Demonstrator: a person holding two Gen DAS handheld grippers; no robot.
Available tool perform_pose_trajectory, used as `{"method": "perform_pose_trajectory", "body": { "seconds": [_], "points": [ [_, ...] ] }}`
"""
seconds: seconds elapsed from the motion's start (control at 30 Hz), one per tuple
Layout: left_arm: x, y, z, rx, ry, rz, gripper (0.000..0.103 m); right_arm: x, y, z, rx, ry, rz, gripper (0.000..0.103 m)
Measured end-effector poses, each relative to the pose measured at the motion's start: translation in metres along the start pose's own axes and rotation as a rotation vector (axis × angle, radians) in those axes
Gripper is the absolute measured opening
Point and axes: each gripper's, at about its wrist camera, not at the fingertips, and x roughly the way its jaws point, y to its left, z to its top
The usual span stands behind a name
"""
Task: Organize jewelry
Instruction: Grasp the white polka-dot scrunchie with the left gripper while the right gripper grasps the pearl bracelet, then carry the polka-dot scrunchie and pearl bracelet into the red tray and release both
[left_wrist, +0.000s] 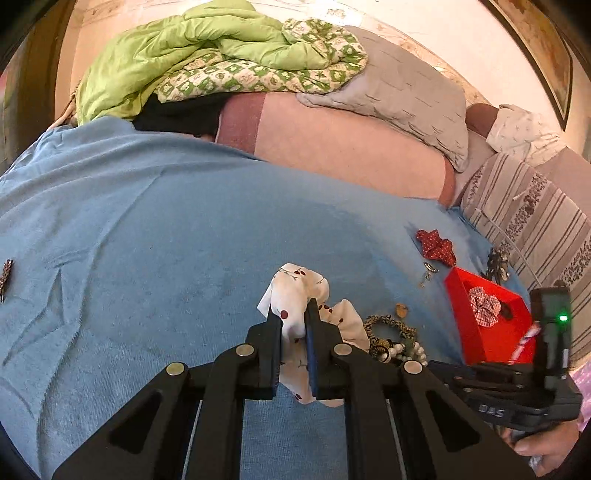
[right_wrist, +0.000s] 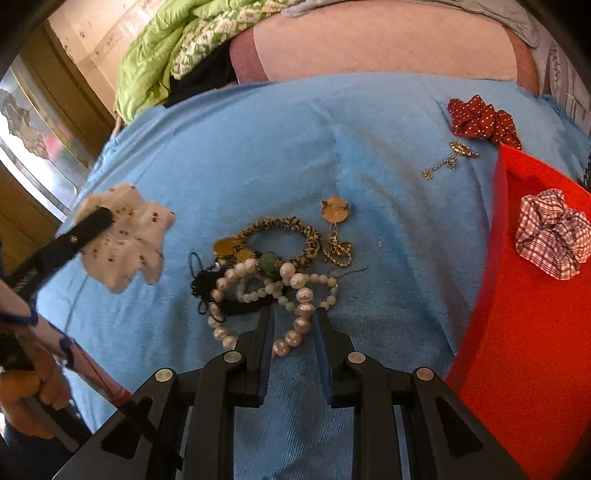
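From the left wrist view, the left gripper (left_wrist: 293, 317) is clenched on the white cherry-print scrunchie (left_wrist: 295, 291), which bunches up between its 2 fingers above the blue cloth (left_wrist: 147, 221). The red box (left_wrist: 476, 332) sits to the right, with a checked scrunchie (left_wrist: 484, 306) already in it. To finish this step well, I would carry the white scrunchie over the box wall and let go only when it hangs inside (loose fabric can catch on the rim).

From the right wrist view, the right gripper (right_wrist: 293, 317) stands partly apart, its fingers either side of the pearl strand (right_wrist: 299, 314) at the near edge of the tangled pile, pads not visibly pressing on it. The leopard-print hair tie (right_wrist: 291, 230), a chain with a round pendant (right_wrist: 334, 225) and a dark cord lie knotted with the pearls, so closing low on 1 strand and lifting slowly should keep the rest from dragging along. The red dotted scrunchie (right_wrist: 480, 120) and a small chain (right_wrist: 448, 160) lie apart, further off.
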Motion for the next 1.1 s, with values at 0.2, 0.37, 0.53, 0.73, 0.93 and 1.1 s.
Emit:
{"method": "perform_pose_trajectory", "body": {
  "seconds": [0.2,0.37,0.53,0.73,0.93,1.1],
  "points": [
    [-0.001,-0.003,-0.001,0.031,0.000,0.002,0.011,-0.008,-0.001,0.005,-0.001,-0.035,-0.004,0.011],
    [-0.008,-0.011,0.001,0.057,-0.037,-0.007,0.011,-0.039,0.003,0.010,-0.011,-0.141,0.045,0.011],
    [-0.014,-0.021,0.002,0.082,-0.073,-0.016,0.011,-0.069,0.011,0.013,-0.040,-0.263,0.082,0.011],
    [-0.012,-0.030,-0.001,0.111,-0.065,-0.018,0.011,-0.083,0.015,0.014,-0.041,-0.319,0.091,0.011],
    [-0.008,-0.036,-0.004,0.139,-0.050,-0.007,0.011,-0.085,0.014,0.014,-0.030,-0.322,0.095,0.011],
    [-0.006,-0.040,-0.006,0.159,-0.042,0.005,0.011,-0.085,0.017,0.015,-0.039,-0.323,0.093,0.011]
  ]
}}
